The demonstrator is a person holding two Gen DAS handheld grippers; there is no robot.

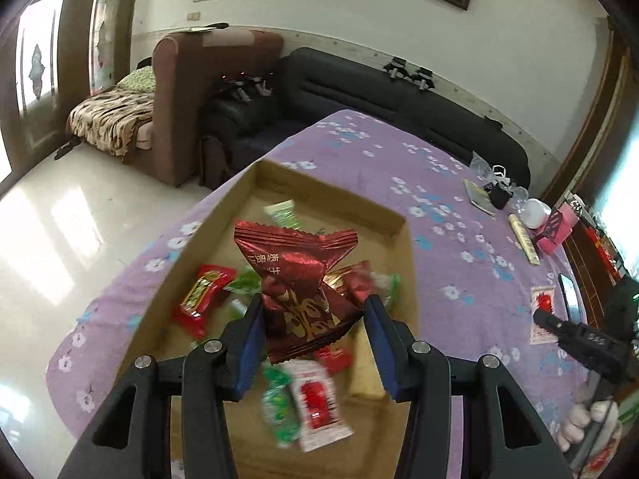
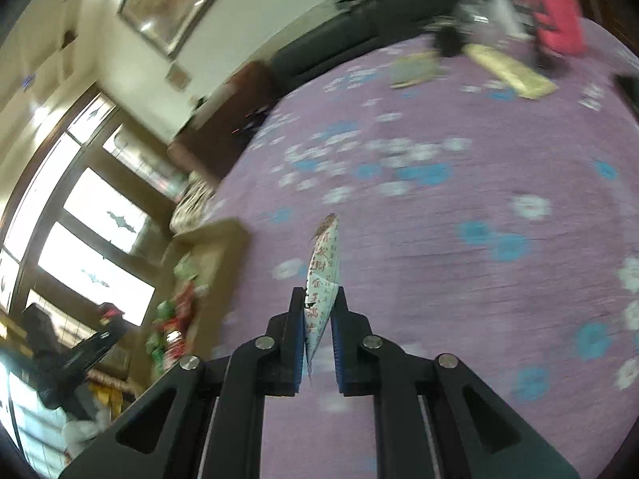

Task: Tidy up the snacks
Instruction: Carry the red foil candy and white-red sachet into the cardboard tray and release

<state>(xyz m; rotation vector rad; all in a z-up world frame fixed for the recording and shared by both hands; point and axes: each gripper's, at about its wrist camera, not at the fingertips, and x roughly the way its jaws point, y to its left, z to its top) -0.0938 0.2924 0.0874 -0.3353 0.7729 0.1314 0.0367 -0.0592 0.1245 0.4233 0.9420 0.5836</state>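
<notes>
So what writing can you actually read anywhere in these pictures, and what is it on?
"发财" and "金玉满堂": red characters, as far as they can be read, down the white packet in the right tool.
On the dark red packet in the left tool: gold characters, upside down and creased, not readable.
On the loose snacks in the cardboard box: print too blurred to read.
</notes>
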